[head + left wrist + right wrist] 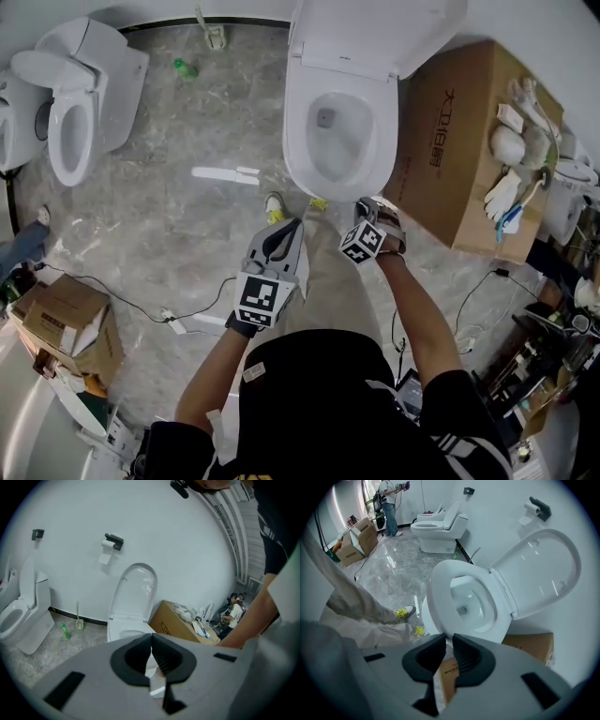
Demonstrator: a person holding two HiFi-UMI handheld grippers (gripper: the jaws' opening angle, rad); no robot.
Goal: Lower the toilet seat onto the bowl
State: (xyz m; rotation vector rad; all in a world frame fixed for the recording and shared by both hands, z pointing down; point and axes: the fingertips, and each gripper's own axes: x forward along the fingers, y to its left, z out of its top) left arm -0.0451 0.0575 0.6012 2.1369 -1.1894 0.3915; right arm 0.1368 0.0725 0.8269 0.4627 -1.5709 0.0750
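- Lying flat on the bowl (337,141), as far as both views show, the toilet seat (439,590) forms a white ring round the opening. The lid (543,569) stands upright behind it against the wall.
- The right gripper (447,637) points steeply down at the front of the toilet. The seat's front rim sits just past its jaw tips; whether it touches them I cannot tell.
- Its jaws stand almost together, with only a thin slit between them. Nothing sits between the pads, and brown cardboard shows through the gap lower down.
- From the head view, this gripper hangs at the seat's near edge, on the person's side and toward the right. The cardboard box (459,141) is just beside it.
- The left gripper (151,635) is farther back, apart from the toilet, with the bowl and raised lid beyond it.
- Its jaw tips meet and it holds nothing.
- From the head view, it sits left of the other gripper, over the person's trouser leg, short of the bowl.
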